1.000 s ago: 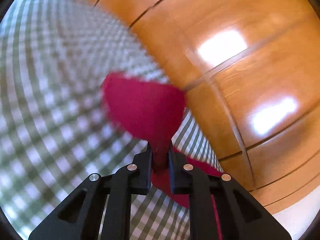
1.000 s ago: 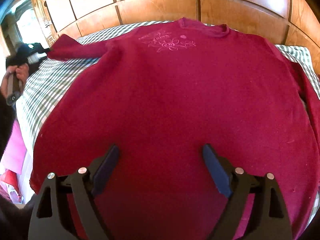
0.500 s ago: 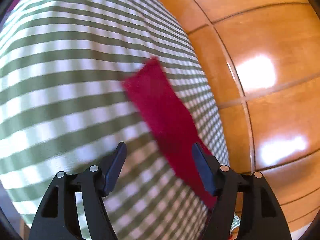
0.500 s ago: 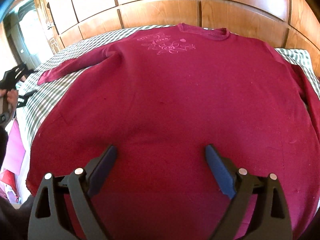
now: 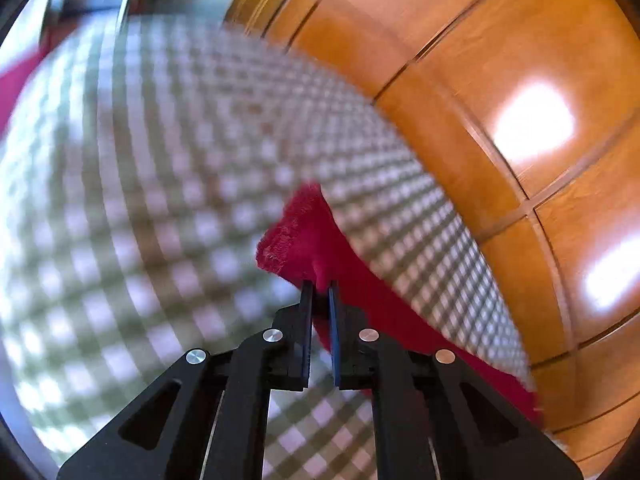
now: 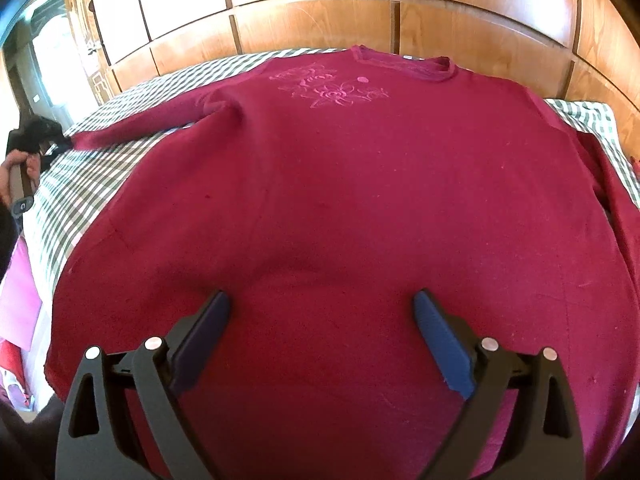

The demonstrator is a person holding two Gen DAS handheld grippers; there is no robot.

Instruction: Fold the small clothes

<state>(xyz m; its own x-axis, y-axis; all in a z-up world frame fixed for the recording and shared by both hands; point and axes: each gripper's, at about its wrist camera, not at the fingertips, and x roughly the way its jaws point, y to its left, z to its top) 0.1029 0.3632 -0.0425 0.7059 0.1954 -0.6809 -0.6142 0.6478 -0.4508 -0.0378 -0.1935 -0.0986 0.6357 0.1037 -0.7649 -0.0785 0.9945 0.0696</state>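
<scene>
A: Sweater (image 6: pixel 340 208) is spread flat, front up, over the checked sheet (image 6: pixel 80 184), collar toward twelve o'clock against the wood panels (image 6: pixel 320 16). Where is the grip taken?

B: At the cuff (image 5: pixel 292 240). The left gripper (image 5: pixel 319 292) is closed on it, its jaws having just snapped together, and red cloth is seen pinched between the tips. In the right wrist view that same gripper (image 6: pixel 40 136) is found at nine o'clock, at the end of the stretched sleeve (image 6: pixel 136 128), held by a hand (image 6: pixel 16 168).

A: And the right gripper (image 6: pixel 320 344)?

B: It is held wide apart above the lower body of the sweater, near six o'clock. Nothing is gripped by it; whether its pads touch the cloth cannot be told.

A: How should the sleeve fold be done well?

B: The cuff is probably best lifted only a little, so the body is not dragged along, then carried across toward three o'clock and laid over the chest. The sleeve ought to be kept taut, so that no twist is left at the shoulder. The pinch looks shallow, at the very edge of the cuff, so a slip may be expected if the pull is sharp.

A: Can the right gripper be used?

B: The hem might be pressed down by it, to hold the body still. The other sleeve (image 6: pixel 608 184), at three o'clock, is seen already turned in along the side, though its end is hidden.
</scene>
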